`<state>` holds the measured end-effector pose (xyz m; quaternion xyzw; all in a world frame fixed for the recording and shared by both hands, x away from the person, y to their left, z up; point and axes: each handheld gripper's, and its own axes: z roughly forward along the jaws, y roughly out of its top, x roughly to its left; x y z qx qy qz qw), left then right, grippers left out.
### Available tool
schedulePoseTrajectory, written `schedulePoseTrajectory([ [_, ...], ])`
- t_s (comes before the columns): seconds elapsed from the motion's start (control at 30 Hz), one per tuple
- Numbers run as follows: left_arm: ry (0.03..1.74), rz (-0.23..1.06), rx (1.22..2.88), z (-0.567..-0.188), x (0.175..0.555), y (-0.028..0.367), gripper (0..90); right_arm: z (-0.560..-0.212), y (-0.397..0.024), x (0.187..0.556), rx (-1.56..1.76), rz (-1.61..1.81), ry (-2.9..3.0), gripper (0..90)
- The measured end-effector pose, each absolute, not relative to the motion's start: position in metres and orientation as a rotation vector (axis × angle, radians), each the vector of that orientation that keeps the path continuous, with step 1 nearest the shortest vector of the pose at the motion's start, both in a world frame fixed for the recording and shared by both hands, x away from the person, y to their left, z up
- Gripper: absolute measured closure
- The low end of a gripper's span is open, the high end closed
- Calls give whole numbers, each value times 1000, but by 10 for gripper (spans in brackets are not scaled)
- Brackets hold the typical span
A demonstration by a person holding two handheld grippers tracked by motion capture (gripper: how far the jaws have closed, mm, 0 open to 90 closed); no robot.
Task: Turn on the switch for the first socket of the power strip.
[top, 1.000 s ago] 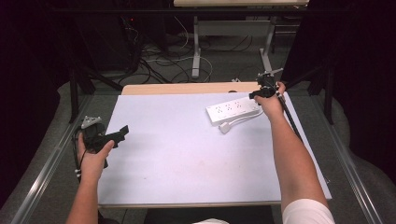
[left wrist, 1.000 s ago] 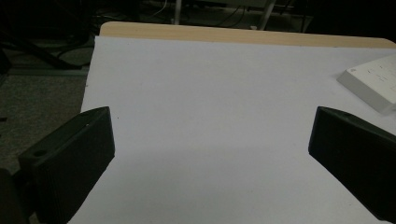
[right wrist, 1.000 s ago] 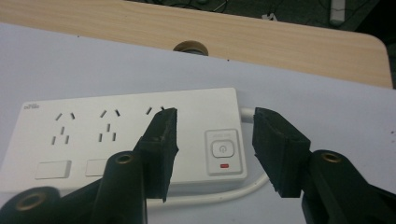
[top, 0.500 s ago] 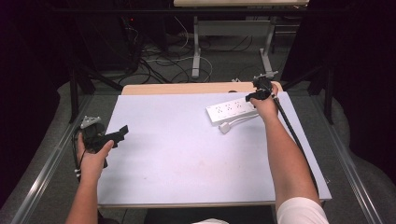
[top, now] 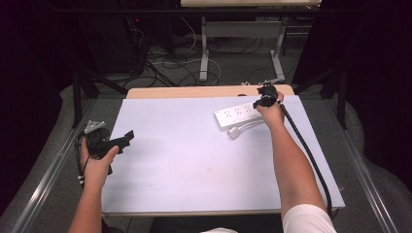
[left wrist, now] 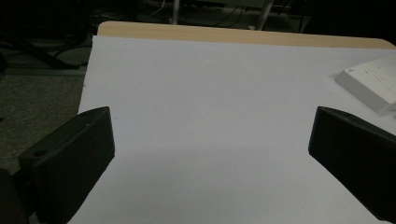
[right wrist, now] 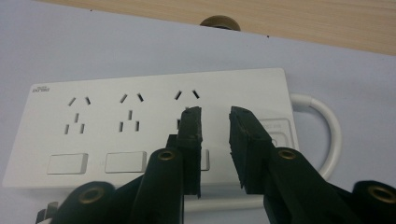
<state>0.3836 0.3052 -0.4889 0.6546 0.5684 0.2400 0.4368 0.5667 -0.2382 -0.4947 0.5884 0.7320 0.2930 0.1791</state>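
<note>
Bench (top: 194,194): white-covered top with a bare wood strip along the far edge.

White power strip (top: 237,116): three socket groups with rocker switches, lying flat at about 1 o'clock on the bench, its white cable (right wrist: 322,135) looping off one end.

Right gripper (right wrist: 215,126): poised over the strip's cable end, fingers a narrow gap apart, holding nothing.

Left gripper (top: 127,137): at the 9 o'clock edge, well apart from the strip, fingers spread wide, empty.
</note>
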Motion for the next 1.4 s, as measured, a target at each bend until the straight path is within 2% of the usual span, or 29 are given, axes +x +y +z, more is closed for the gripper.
schedulePoseTrajectory([
  [0.23,1412,598,1627,-489,384,306,2,-499,-234,567,1673,831,2073,900],
  [1.4,1416,593,1625,-490,384,306,2,-515,-229,569,1736,733,2126,866],
])
